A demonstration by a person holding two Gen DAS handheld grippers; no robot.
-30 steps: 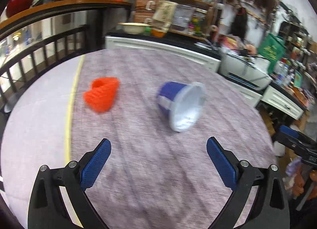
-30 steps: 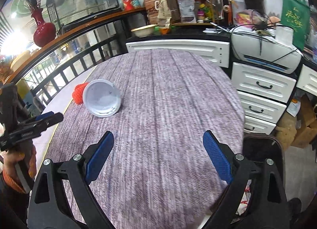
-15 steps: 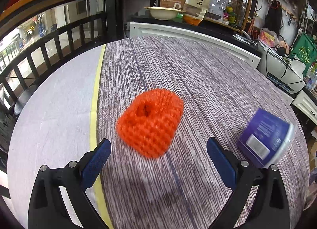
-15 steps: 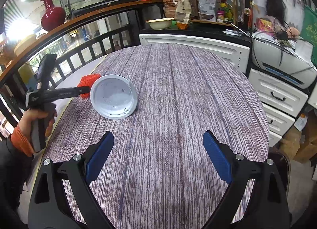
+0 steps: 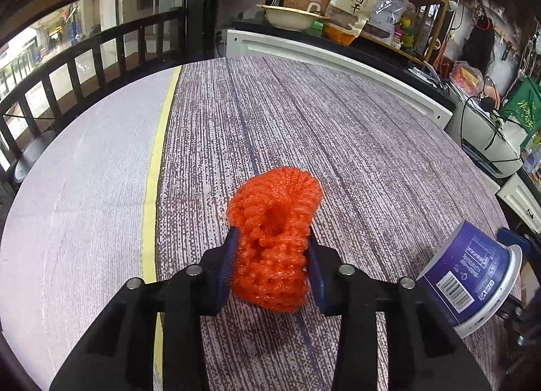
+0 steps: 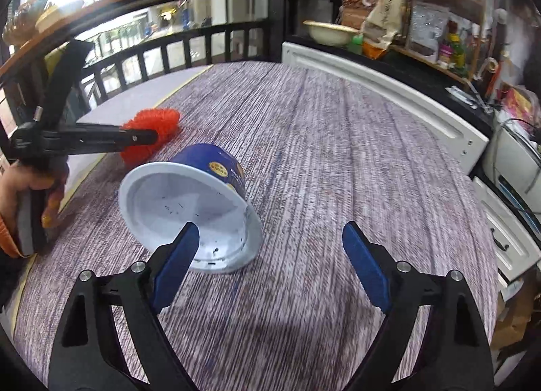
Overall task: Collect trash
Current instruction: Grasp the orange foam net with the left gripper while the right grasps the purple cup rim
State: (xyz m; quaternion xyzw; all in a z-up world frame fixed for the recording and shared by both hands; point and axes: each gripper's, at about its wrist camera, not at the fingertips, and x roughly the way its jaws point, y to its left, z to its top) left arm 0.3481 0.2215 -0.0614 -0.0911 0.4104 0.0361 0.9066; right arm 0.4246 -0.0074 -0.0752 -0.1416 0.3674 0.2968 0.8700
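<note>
Orange foam netting sits pinched between the blue pads of my left tongs, resting on the grey woven bench. My right tongs are spread wide and hold nothing, just before the blue paper cup, which lies on its side with its white mouth toward them.

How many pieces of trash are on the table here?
2: an orange foam net clamped in the left gripper, and a blue paper cup lying on its side before the open right gripper.
</note>
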